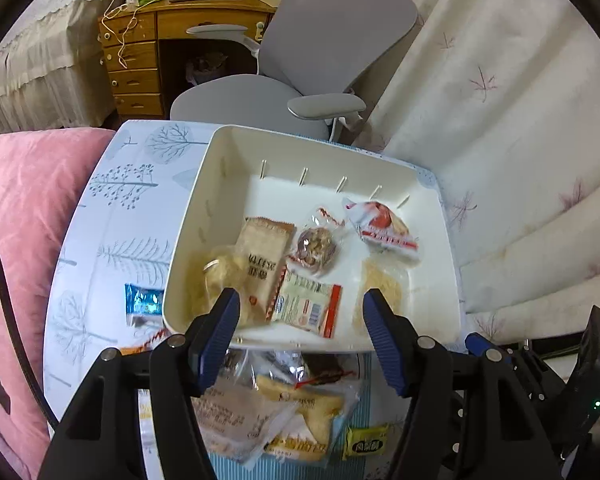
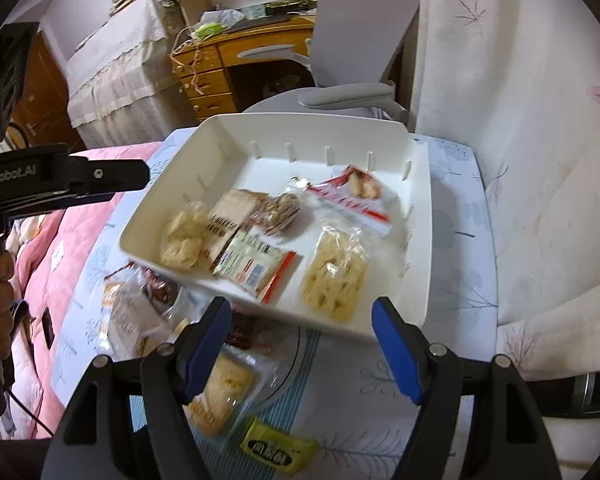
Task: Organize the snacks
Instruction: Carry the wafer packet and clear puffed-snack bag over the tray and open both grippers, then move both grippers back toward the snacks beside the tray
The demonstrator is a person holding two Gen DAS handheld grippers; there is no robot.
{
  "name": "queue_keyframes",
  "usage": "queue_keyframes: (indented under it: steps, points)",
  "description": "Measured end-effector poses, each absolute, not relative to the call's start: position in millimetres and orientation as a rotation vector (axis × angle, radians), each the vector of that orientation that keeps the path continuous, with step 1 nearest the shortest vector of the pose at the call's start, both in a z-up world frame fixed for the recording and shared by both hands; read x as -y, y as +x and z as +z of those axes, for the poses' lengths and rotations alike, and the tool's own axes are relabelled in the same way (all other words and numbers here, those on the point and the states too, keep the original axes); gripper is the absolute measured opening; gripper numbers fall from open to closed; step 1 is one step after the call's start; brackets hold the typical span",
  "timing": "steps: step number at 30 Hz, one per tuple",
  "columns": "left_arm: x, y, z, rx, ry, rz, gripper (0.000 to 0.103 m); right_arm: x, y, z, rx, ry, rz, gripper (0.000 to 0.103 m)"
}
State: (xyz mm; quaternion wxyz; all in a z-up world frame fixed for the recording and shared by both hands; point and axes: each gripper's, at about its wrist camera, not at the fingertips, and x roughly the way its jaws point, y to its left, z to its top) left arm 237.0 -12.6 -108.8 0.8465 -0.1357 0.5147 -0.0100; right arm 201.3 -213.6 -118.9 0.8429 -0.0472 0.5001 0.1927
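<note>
The white bin [image 1: 204, 216] is sitting on the table [image 1: 112, 216], its long side running away toward the chair [image 1: 324, 40], holding wrapped snacks [image 1: 268, 264]. Both the left gripper [image 1: 300, 340] and right gripper [image 2: 302, 344] are hanging half open, holding nothing.

Both wrist views look steeply down, close over the worktop [image 1: 112, 216], sharing the white tray [image 1: 204, 184] [image 2: 420, 216] and grey chair [image 1: 332, 28] behind.

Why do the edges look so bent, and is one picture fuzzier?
Both views are fisheye, so the white plastic tray and the curtains bow outward, with dark corners. The right wrist view is blurrier: the red-and-white snack packet smears. The left wrist view blurs mainly below the tray.
</note>
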Motion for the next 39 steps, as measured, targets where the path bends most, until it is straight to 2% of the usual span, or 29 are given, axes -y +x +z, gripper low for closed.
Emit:
queue_keyframes:
  steps: [16,20,28,39]
  points:
    - [25,134,-87,-1.046,-0.288,0.088,0.064,230,140,-102,-1.015,-0.071,0.509,0.073]
    - [25,111,-80,-1.013,-0.291,0.117,0.071,235,128,-100,-1.015,-0.062,0.538,0.073]
    - [13,64,-81,-1.004,-0.352,0.207,0.073,240,117,-115,-1.098,0.009,0.576,0.073]
    - [0,64,-110,-1.112,-0.343,0.173,0.073,230,120,-131,-1.183,0.032,0.53,0.073]
